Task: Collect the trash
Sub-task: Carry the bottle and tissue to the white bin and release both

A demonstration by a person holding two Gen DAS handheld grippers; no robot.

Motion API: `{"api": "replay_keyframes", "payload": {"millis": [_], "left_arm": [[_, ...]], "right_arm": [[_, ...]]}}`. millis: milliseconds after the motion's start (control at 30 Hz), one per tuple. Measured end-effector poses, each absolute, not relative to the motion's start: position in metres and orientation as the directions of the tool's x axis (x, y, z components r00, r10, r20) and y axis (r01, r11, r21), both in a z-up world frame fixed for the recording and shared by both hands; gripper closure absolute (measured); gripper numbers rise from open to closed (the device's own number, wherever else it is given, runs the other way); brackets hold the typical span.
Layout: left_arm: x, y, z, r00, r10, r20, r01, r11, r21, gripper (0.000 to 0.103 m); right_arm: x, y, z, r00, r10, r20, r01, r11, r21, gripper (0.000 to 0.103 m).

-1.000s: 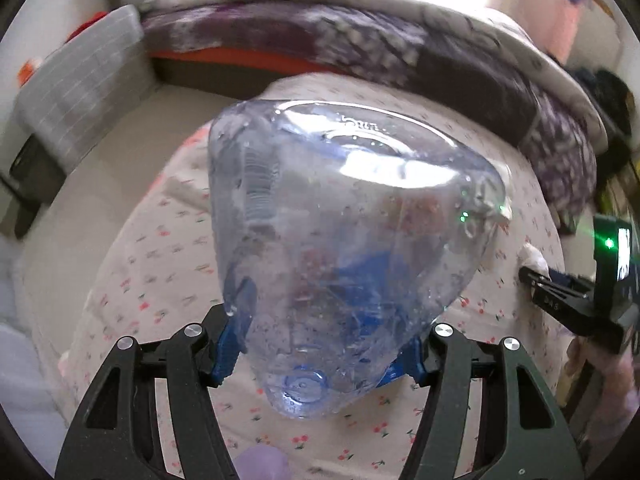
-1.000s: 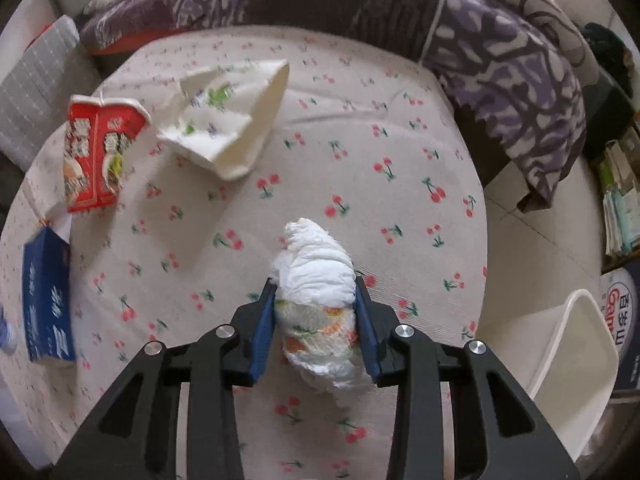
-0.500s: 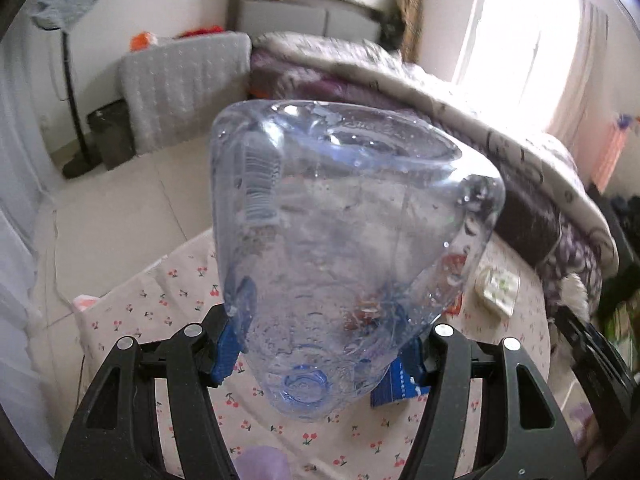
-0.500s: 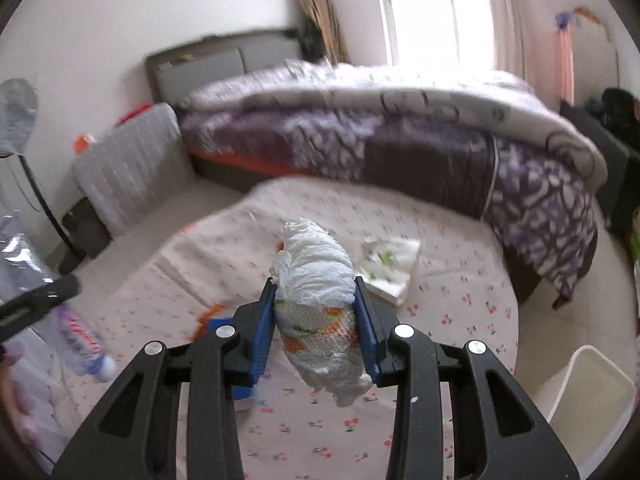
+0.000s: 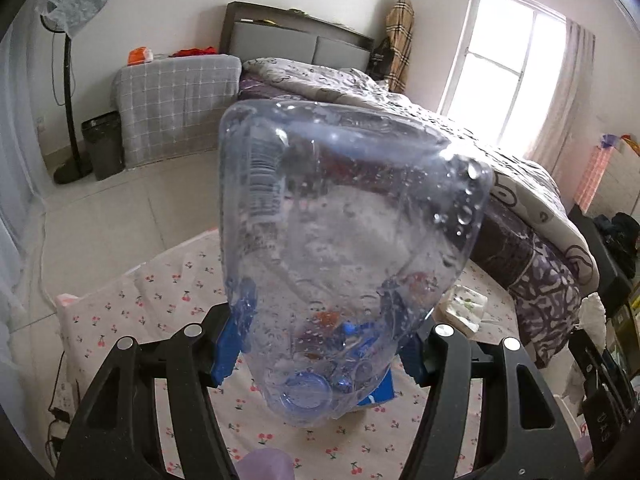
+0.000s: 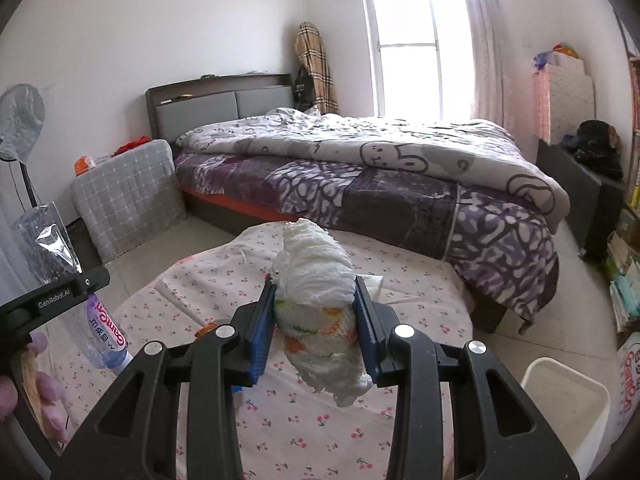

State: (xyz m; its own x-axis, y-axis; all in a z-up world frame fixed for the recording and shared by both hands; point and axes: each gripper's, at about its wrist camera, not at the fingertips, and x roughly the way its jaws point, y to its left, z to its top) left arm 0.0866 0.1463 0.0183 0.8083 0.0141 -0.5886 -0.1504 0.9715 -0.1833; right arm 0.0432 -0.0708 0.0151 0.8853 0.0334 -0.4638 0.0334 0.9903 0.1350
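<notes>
My left gripper [image 5: 322,344] squeezes a big clear plastic bottle [image 5: 344,248] between its blue pads, up in the air with its cap end toward me, and my right gripper [image 6: 316,330] pinches a rolled-up white diaper [image 6: 318,308], also up in the air. Under them is the round table [image 6: 304,424] with its cherry cloth, a folded wipe packet [image 5: 464,307] lies on it farther back, and a white bin [image 6: 568,404] stands on the floor to the right. Behind all that are the big bed [image 6: 380,176] and the bright window [image 6: 408,40].

One plastic bottle [image 5: 344,248], one wadded diaper [image 6: 320,304], one white bin [image 6: 568,404], one bed [image 6: 380,168], two grippers.
</notes>
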Motion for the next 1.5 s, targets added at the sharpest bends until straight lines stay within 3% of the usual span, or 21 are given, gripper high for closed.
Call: {"api": "replay_keyframes", "payload": {"millis": [833, 1500], "left_arm": [[0.079, 0.067, 0.012, 0.804, -0.109, -0.585, 0.039, 0.991, -0.130, 0.042], [0.053, -0.032, -0.007, 0.755, -0.246, -0.607, 0.279, 0.959, -0.042, 0.042]], "right_arm": [[0.009, -0.149, 0.019, 0.876, -0.093, -0.473, 0.181, 0.973, 0.143, 0.066], [-0.038, -0.265, 0.008, 0.782, -0.299, -0.548, 0.460, 0.869, 0.183, 0.064]]}}
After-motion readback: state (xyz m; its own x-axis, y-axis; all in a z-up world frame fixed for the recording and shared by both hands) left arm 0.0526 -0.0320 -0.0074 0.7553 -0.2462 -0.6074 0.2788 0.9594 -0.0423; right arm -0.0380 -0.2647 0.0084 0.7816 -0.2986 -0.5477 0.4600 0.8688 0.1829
